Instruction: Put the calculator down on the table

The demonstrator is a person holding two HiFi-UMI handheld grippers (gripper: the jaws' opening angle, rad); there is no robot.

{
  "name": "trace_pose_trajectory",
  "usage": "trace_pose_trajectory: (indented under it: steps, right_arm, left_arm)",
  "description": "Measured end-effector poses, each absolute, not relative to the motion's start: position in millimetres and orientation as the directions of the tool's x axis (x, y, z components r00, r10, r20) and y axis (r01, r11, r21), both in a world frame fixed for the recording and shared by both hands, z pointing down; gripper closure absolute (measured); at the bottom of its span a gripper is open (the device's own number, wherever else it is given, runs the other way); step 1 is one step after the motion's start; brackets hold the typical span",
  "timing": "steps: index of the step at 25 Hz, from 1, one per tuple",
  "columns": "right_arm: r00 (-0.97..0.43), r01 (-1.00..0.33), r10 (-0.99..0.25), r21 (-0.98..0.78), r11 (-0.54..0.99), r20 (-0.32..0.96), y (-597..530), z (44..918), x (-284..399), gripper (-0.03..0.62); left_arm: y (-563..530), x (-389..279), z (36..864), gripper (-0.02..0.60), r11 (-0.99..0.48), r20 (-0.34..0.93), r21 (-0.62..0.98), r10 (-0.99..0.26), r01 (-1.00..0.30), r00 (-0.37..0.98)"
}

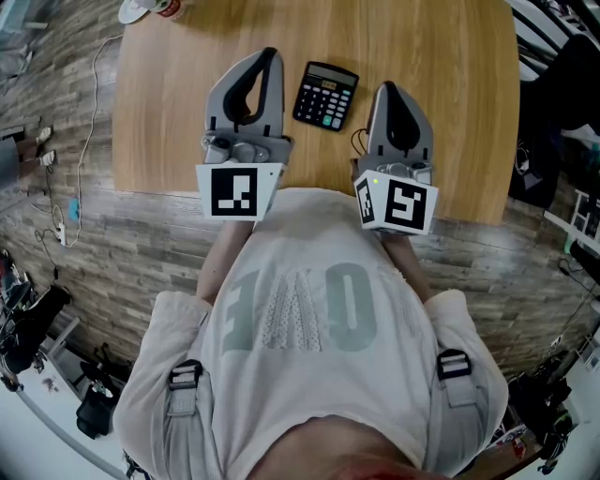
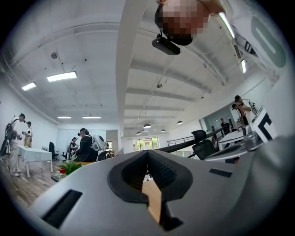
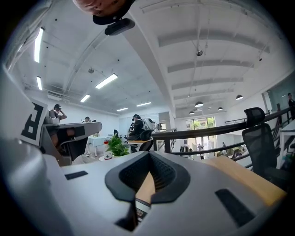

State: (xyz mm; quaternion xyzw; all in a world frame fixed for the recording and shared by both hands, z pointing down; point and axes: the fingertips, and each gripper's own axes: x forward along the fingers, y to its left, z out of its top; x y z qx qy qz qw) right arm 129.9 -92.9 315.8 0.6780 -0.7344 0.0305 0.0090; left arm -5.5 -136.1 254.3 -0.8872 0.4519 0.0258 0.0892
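A black calculator [image 1: 325,95] with grey and green keys lies flat on the wooden table [image 1: 450,112], free of both grippers. My left gripper [image 1: 269,54] rests just to its left, jaws shut with nothing between them. On the calculator's right, my right gripper [image 1: 387,87] is also shut and empty, its tip level with the calculator's near edge. In the left gripper view the left gripper [image 2: 147,152] has its pads meeting at the tip. The right gripper view shows the same for the right gripper [image 3: 149,153].
A white dish and a red item [image 1: 141,9] sit at the table's far left corner. A white cable [image 1: 89,122] runs along the wooden floor on the left. Black bags and gear [image 1: 553,141] stand to the right of the table. The near table edge is by my body.
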Motion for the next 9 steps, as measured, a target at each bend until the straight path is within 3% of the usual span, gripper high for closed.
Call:
trace_pose_trajectory:
  steps: [9]
  right_arm:
    - [-0.072, -0.997, -0.994, -0.036, 0.069, 0.078, -96.2, 322.4, 130.3, 0.574]
  left_arm:
    - [-138.2, -7.2, 255.1, 0.572, -0.574, -0.134, -0.139, -0.796, -0.807, 0.59]
